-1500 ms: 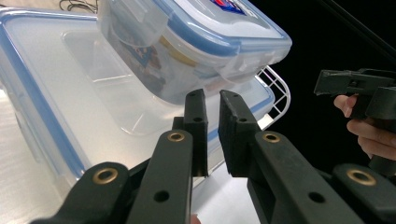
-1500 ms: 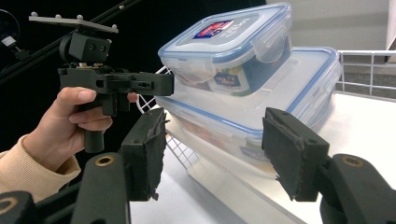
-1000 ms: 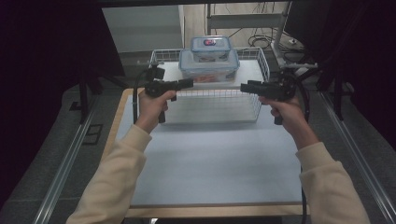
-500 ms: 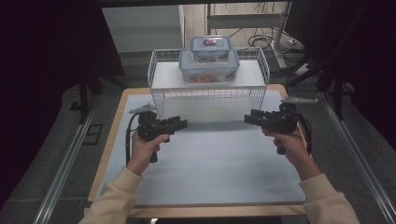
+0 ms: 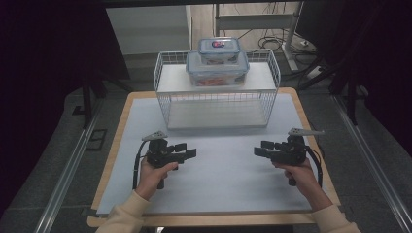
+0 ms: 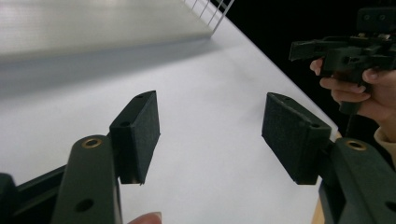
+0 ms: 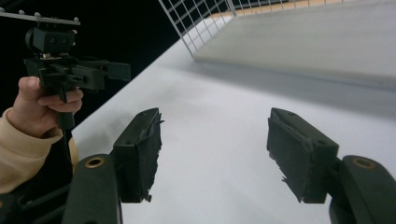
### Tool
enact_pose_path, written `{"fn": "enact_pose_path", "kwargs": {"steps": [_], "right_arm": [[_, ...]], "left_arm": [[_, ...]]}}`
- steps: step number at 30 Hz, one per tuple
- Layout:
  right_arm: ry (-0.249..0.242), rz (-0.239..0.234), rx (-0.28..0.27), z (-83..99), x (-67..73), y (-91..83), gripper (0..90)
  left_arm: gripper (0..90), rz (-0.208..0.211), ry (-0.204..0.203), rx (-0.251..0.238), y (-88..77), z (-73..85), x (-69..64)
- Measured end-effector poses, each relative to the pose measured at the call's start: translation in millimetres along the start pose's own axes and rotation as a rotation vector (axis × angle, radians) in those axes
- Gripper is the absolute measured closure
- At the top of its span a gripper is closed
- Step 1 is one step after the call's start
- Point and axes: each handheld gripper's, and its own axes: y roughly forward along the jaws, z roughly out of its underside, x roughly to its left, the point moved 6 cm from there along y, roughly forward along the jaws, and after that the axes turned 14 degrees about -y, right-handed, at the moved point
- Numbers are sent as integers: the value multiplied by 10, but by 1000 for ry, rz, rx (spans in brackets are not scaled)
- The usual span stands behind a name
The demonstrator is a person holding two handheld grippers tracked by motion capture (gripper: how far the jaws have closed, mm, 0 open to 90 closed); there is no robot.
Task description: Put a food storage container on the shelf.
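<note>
1. Left gripper [image 5: 190, 151]: jaws wide and empty, just opened further, low over the mat [image 5: 218, 170].
2. Right gripper [image 5: 259, 151]: likewise agape, empty, facing left.
3. Boxes [image 5: 217, 68]: stacked on the rack [image 5: 167, 82], well apart.

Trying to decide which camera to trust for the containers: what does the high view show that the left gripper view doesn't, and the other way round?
High view: two lidded containers, the small container stacked on the large container, on top of the wire rack, plus the left gripper and the table's wooden edge.
Left gripper view: its own pads up close, apart, nothing between them.
Both: the right gripper, open, the white table surface, part of the rack.
</note>
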Motion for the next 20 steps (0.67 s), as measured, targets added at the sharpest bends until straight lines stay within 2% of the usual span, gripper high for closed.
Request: {"fn": "enact_pose_path", "kwargs": {"steps": [1,6,15,20], "right_arm": [[-2,4,20,45,-3,17,340],[-2,7,48,161,-13,71,337],[-5,9,30,128,-4,48,330],[-10,6,24,114,-6,26,316]], "left_arm": [[359,-1,-2,2,8,12,8],[343,-27,10,10,36,57,33],[320,-46,27,0,-6,61,40],[292,-60,19,-14,-55,51,96]]}}
